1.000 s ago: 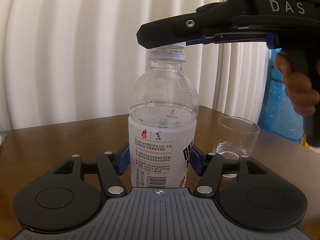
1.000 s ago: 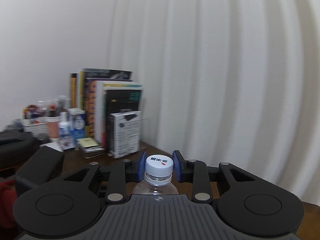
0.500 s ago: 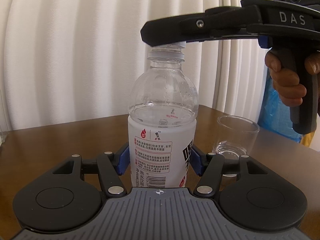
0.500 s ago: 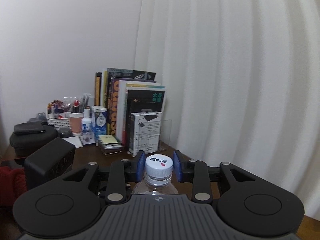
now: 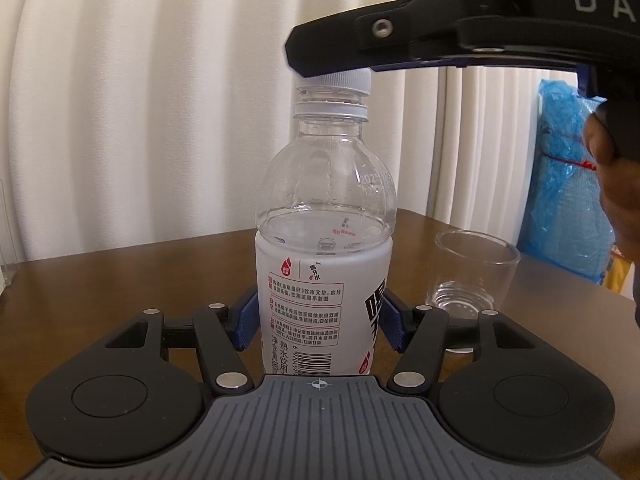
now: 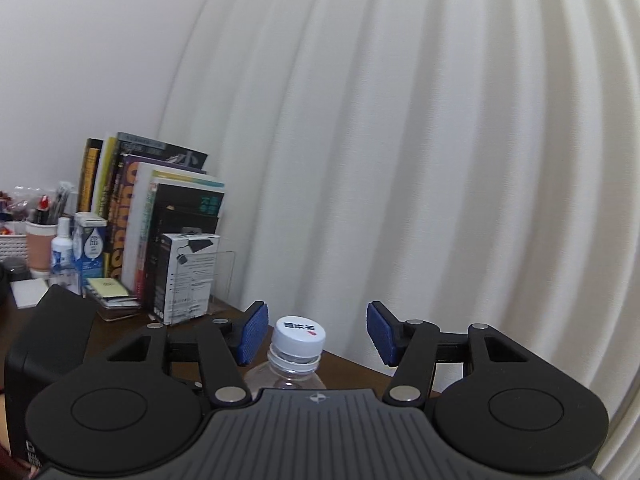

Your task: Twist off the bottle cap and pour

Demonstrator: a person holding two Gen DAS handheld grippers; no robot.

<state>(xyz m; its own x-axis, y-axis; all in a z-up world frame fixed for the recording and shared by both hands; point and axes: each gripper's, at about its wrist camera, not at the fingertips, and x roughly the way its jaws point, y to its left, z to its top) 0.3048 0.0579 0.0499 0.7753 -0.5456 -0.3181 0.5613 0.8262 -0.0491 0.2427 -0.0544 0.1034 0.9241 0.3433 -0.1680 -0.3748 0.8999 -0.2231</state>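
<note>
A clear water bottle [image 5: 324, 216] with a white label stands upright on the brown table [image 5: 120, 280]. My left gripper [image 5: 318, 320] is shut on the bottle's labelled body. The white cap [image 6: 299, 337] sits on the bottle neck, slightly tilted. My right gripper [image 6: 314, 332] is open, its blue pads [image 6: 252, 332] apart on either side of the cap without touching it. In the left wrist view the right gripper [image 5: 332, 68] hovers at the cap [image 5: 340, 80]. An empty clear glass [image 5: 472, 272] stands to the right of the bottle.
White curtains hang behind the table. Books [image 6: 160, 216], a white box [image 6: 186, 276], small bottles and a pen cup [image 6: 40, 240] stand at the back left. A blue plastic bag [image 5: 572, 184] is off the table's right edge.
My right gripper was shut on the cap and has now opened, its pads spread away from the cap. It has also turned. The left gripper and bottle have not moved.
</note>
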